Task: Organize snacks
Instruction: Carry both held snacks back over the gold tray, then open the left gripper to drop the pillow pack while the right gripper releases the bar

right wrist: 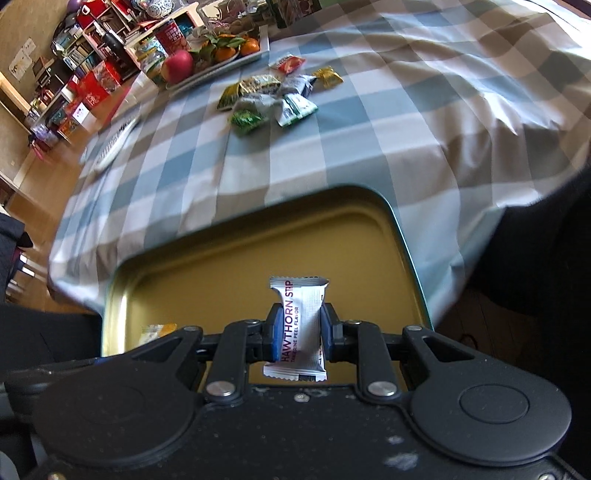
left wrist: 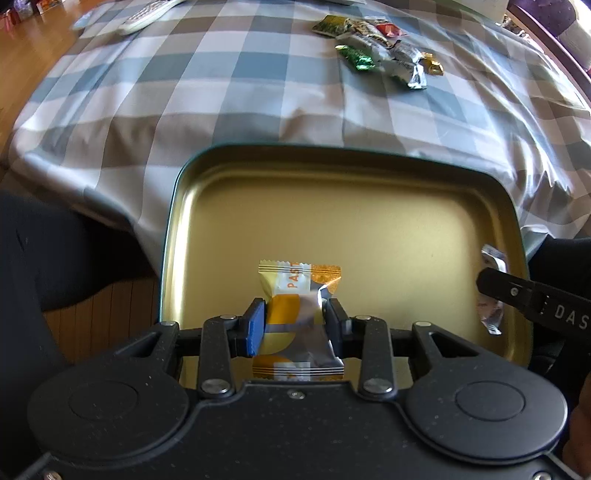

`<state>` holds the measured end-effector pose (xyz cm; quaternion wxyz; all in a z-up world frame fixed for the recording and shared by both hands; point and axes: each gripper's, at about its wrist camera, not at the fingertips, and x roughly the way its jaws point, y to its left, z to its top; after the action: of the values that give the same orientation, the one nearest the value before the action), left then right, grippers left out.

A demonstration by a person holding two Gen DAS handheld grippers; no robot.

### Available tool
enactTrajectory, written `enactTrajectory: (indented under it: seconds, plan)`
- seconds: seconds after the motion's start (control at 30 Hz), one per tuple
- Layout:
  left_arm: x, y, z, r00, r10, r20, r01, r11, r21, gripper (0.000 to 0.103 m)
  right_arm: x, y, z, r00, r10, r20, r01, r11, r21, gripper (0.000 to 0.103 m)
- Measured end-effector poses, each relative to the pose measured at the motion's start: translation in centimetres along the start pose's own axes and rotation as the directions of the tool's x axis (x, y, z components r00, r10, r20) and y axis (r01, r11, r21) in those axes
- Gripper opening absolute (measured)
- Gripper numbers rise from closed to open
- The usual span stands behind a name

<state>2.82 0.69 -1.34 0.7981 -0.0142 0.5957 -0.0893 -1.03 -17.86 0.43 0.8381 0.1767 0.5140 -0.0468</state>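
Snacks in hand, both grippers over the tin. Orange-and-white foil pastry packet (left wrist: 299, 314) is pinched at mid-length between the blue-padded fingers of the left gripper (left wrist: 295, 321); its long axis runs along the fingers, one crimped end pointing forward toward the table, the other back toward the gripper body. White foil "Hawthorn Strip" packet (right wrist: 300, 328) is clamped the same way in the right gripper (right wrist: 298, 334), long axis along the fingers, its printed lettering reading lengthwise and its serrated end pointing forward. Both packets hang above the gold-lined rectangular metal tin (left wrist: 369, 206), a shallow tray with rounded corners and a dark green rim, which overlaps the near edge of the table.

In the left wrist view the white packet appears at the tin's right side, held by the black finger of the right gripper; in the right wrist view a corner of the orange packet shows at the tin's lower left.

Farther out, well apart from the tin, a loose pile of small wrapped snacks (right wrist: 271, 96) in green, white, gold and red lies on the blue, grey and white checked tablecloth (left wrist: 240, 92). A white remote control (left wrist: 147, 14) lies near the cloth's far left edge. Beyond the pile stands a white tray of oranges and an apple (right wrist: 218, 55).
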Motion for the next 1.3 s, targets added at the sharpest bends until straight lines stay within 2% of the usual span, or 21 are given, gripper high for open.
enactTrajectory:
  seconds: [0.13,0.27,0.6,0.7,1.0,1.3]
  plan:
    - [-0.2,0.2,-0.6,1.000,0.008,0.014,-0.008,1.000,-0.009,0.044,0.1,-0.1,-1.4,0.999,-0.034,0.008,0.034,0.999,-0.028,0.023]
    - [-0.5,0.0,-1.1,0.997,0.046,0.057,-0.046,0.999,0.003,0.045,0.3,-0.6,-2.1,1.000,-0.011,-0.002,0.011,1.000,-0.011,0.023]
    - [0.0,-0.4,-1.4,0.993,0.096,0.069,-0.098,0.995,0.025,0.045,0.8,-1.1,-2.0,1.000,0.005,-0.010,-0.004,1.000,0.008,0.023]
    - [0.0,-0.5,-1.5,0.993,0.096,0.074,-0.099,0.994,0.037,0.049,0.9,-0.8,-2.0,1.000,0.005,-0.009,-0.005,1.000,-0.006,0.023]
    - [0.1,-0.2,-1.6,0.994,0.093,0.063,-0.094,0.995,0.024,0.049,0.9,-0.7,-2.1,1.000,0.027,-0.008,-0.027,1.000,-0.014,0.028]
    - [0.3,-0.2,-1.6,0.994,0.097,0.054,-0.098,0.995,0.024,0.049,1.0,-0.6,-2.2,1.000,0.014,-0.015,-0.014,1.000,-0.012,0.029]
